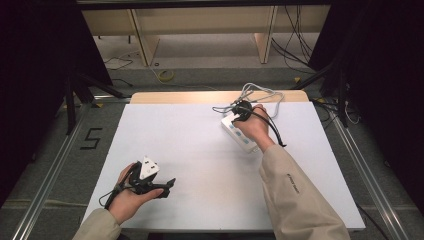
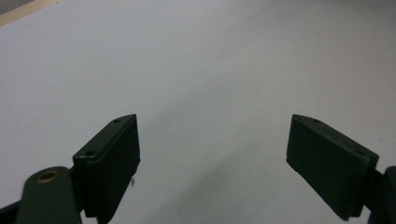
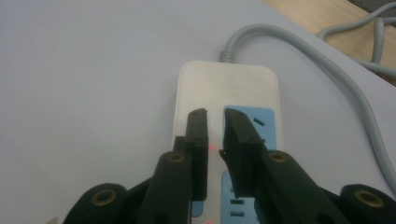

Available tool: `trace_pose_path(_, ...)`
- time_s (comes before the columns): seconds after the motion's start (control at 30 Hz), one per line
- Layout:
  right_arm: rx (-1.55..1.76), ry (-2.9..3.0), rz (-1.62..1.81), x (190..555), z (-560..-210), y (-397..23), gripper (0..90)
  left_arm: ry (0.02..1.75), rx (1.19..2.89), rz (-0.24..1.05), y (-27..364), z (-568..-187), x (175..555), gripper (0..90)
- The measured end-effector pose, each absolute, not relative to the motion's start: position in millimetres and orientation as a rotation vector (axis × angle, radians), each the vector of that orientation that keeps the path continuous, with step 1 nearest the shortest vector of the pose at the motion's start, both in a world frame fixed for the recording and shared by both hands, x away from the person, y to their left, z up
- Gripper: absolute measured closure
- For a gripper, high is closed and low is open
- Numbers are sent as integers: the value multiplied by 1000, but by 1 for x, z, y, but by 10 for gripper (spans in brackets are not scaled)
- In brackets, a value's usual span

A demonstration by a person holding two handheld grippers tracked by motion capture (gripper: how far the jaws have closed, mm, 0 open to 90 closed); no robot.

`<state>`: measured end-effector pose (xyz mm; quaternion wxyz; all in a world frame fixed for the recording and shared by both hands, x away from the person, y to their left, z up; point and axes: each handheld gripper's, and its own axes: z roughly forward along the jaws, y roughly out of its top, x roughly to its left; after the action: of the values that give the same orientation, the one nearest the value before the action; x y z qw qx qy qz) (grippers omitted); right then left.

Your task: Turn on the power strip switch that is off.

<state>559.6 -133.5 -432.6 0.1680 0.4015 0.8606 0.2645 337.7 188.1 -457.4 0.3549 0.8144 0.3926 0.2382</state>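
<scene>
- White plastic with pale blue socket panels: the power strip (image 3: 226, 107) lies flat on the white desk (image 1: 200, 150) toward its far right side, its grey cord (image 3: 299, 46) running off the far end to a loose coil (image 1: 262, 93) at the desk's wooden edge.
- The right gripper (image 3: 215, 116) sits directly over the strip, tips pointing down at the panel between two socket groups. Its jaws stand narrow, with only a thin slit between them, and nothing is caught in that slit.
- A small red light (image 3: 212, 148) glows on the strip just below the tips, and another shows lower down. It looks as though the work here is pressing or checking a switch on the strip; whether the tips touch the surface cannot be told.
- The left gripper (image 2: 212, 154) rests at the near left of the desk, well apart from the strip, jaws wide and empty over bare desk.
- Judged from this, the strip is already placed and reached. No plug sits in any visible socket, so any plugging in remains undone.
</scene>
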Motion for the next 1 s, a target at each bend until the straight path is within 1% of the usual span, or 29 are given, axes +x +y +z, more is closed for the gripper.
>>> trace_pose_path(0.53,1195,2412,885,541,-415,-157,682,1020,2103,621,189,-457,338,171)
trace_pose_path(1.0,1221,2380,943,525,-412,-181,626,1034,2094,619,190,-458,337,171)
